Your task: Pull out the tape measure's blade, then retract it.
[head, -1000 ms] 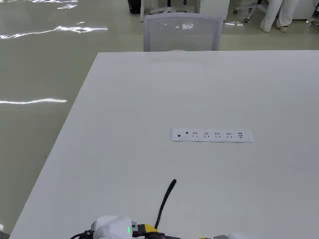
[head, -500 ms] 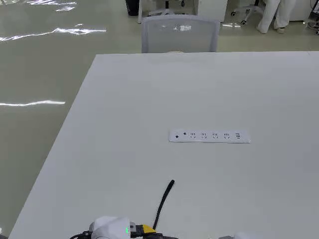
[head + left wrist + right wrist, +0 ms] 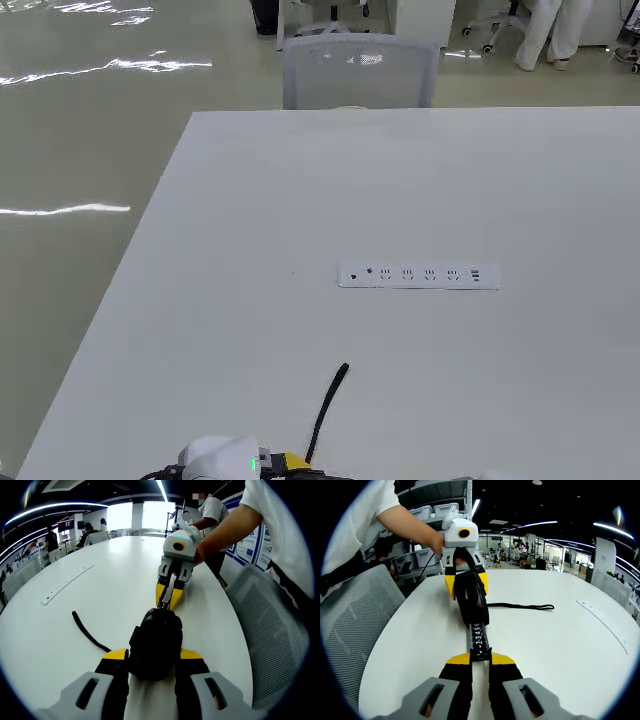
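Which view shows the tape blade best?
The right gripper view: the numbered blade runs from the black case to the right gripper, shut on its tip. In the left gripper view the case hides most of it; the head view offers the strap.

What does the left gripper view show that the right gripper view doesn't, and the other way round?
Left gripper view: the right tool face-on, and the back of the black tape measure case clamped between its own jaws. Right gripper view: the left tool face-on, and the printed numbers on the blade. Both: the black strap, the white power strip, the white table.
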Tool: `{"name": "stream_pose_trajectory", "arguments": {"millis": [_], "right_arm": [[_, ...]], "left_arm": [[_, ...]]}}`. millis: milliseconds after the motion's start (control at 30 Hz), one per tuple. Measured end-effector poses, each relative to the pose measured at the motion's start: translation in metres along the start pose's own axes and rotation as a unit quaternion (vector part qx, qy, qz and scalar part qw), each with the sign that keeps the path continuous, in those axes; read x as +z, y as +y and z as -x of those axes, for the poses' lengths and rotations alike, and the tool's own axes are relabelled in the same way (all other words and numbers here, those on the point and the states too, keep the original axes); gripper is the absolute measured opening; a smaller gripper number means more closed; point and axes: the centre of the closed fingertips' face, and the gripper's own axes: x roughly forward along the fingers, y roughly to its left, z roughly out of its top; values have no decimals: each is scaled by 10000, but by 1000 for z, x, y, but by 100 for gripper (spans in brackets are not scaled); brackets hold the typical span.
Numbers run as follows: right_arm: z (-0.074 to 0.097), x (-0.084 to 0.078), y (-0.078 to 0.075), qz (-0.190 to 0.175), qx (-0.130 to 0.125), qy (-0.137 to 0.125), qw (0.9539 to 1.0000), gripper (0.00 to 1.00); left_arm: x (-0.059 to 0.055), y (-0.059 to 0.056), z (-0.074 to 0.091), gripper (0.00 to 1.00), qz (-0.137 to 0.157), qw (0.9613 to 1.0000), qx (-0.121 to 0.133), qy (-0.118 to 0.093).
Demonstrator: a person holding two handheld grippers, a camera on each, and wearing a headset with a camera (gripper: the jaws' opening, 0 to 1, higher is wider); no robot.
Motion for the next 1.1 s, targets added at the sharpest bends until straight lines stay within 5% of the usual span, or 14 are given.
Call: {"name": "stream_pose_trajectory", "arguments": {"millis": [1100], "right_arm": [[38,-10,-4,-148,-141,36,9998,8]], "left_arm": [[0,-1,-1,31,-41,10000,8,27]]}}
